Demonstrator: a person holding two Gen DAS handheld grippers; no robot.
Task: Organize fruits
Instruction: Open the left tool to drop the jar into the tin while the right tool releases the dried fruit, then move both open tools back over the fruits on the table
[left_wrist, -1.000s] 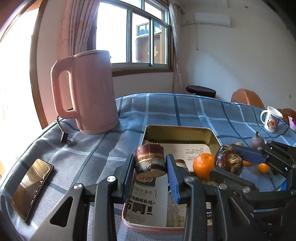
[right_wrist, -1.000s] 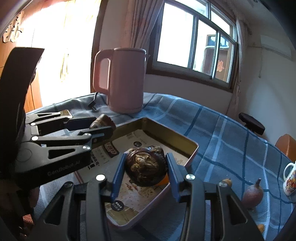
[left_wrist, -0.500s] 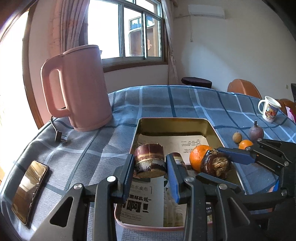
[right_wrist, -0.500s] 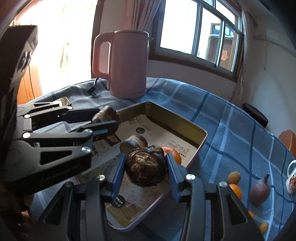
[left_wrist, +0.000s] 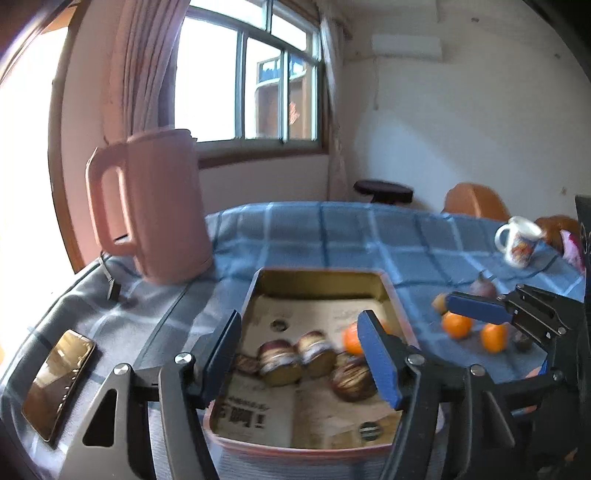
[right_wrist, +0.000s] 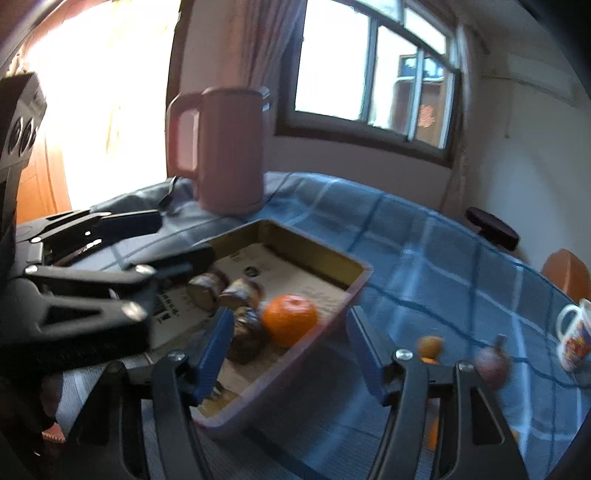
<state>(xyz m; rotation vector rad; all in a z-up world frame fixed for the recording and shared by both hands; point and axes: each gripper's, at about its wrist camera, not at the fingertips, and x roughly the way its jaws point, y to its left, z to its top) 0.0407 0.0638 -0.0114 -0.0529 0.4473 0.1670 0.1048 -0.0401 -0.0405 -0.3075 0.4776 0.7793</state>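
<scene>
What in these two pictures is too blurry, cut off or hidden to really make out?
- Left wrist view: the brown pieces in the tray are motion-blurred; what they are stays unclear.
- Left wrist view: the orange is half hidden behind a blue finger pad.
- Left wrist view: the print on the paper lining is unreadable.
- Right wrist view: the purple fruit and small yellow fruit are smeared.
- Right wrist view: the mug is cut off by the edge.

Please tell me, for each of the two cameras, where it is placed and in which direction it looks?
Left wrist view: sits on the left hand-held gripper, looks forward and down over the tray toward the window; its two open fingers show, and the right hand-held gripper at the right.
Right wrist view: sits on the right hand-held gripper, looks over the tray's corner; its open fingers show, and the left hand-held gripper at the left.
Both share the tray, pink kettle, orange and mug.
</scene>
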